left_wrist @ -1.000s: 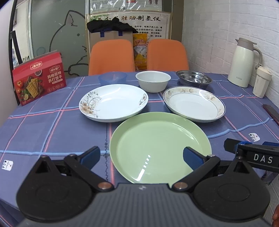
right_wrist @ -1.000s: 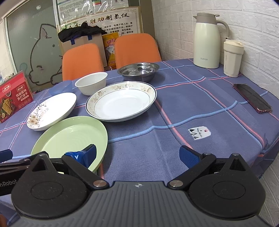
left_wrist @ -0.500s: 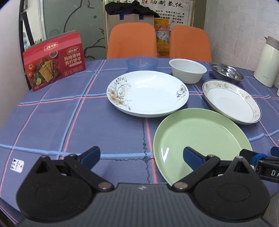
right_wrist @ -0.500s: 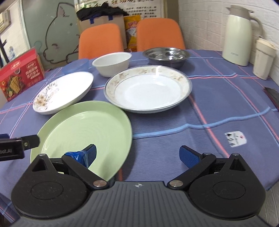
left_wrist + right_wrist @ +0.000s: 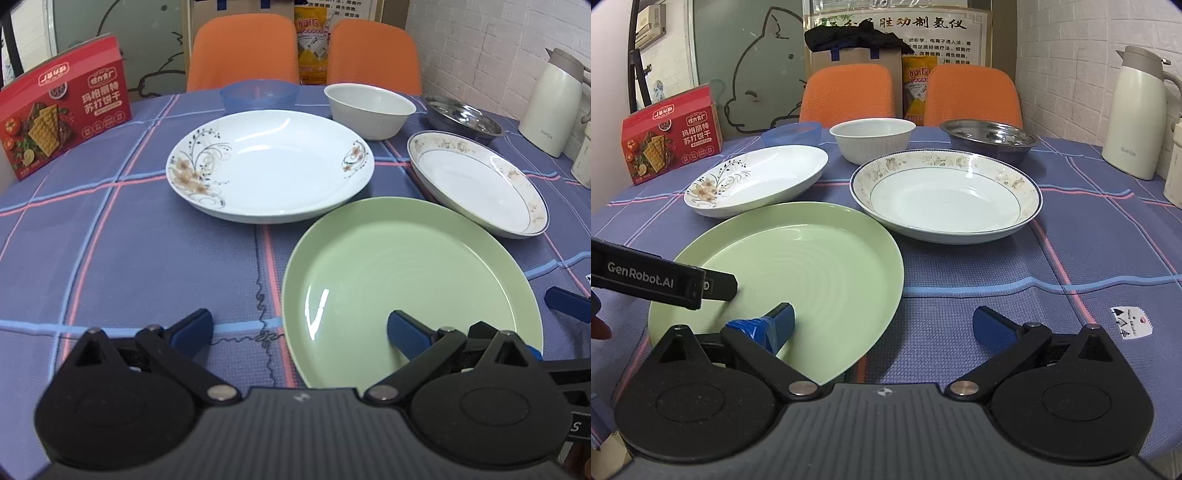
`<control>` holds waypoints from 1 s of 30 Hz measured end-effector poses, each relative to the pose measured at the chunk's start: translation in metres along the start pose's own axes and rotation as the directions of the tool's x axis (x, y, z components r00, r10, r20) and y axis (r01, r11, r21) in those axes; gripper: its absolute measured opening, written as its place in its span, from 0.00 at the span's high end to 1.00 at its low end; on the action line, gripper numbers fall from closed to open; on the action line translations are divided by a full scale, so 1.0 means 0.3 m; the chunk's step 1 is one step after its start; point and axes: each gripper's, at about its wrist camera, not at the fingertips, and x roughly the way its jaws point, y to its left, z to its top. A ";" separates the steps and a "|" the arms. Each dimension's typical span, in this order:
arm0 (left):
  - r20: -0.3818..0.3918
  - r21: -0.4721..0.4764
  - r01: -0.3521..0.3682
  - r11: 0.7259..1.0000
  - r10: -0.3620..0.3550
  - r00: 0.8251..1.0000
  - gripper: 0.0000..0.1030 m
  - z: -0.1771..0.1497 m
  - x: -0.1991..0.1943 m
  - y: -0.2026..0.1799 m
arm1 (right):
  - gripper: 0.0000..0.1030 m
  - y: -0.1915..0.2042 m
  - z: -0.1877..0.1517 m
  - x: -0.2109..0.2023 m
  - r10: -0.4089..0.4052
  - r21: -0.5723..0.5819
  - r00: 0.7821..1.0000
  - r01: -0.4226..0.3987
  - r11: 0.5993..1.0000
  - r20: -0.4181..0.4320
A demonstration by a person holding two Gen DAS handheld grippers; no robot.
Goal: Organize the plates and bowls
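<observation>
On the blue checked bench point(image 5: 110, 240), my left tongs point(image 5: 299, 328) and right tongs point(image 5: 882, 325) both gape wide, each with one fingertip over the green plate point(image 5: 812, 266).

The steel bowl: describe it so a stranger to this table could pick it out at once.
Start at the white thermos jug by the brick wall on the table's right side. Just left of it, at the far edge in front of the right-hand orange chair, sits the steel bowl. It is the only shiny metal dish; the white bowl beside it is ceramic and the blue bowl translucent.
</observation>
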 end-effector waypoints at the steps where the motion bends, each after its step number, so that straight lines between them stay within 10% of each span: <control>1: 0.004 0.010 0.009 1.000 -0.009 1.000 0.03 -0.002 0.001 -0.007 | 0.12 0.007 0.008 0.005 0.001 0.000 1.000 -0.001 1.000 -0.010; 9: 0.037 0.047 0.051 0.998 -0.052 0.998 0.07 -0.014 -0.004 -0.017 | 0.15 0.027 0.012 0.022 0.068 -0.042 0.998 -0.067 0.997 0.016; 13: 0.041 0.044 0.131 0.990 -0.132 0.990 0.48 -0.003 -0.021 -0.023 | 0.21 0.063 0.015 0.022 0.119 -0.064 0.993 -0.117 0.991 0.019; 30: 0.088 -0.043 -0.011 0.999 0.014 0.996 0.45 -0.066 -0.202 0.166 | 0.20 0.329 0.030 -0.054 0.217 -0.146 0.976 -0.211 0.966 0.025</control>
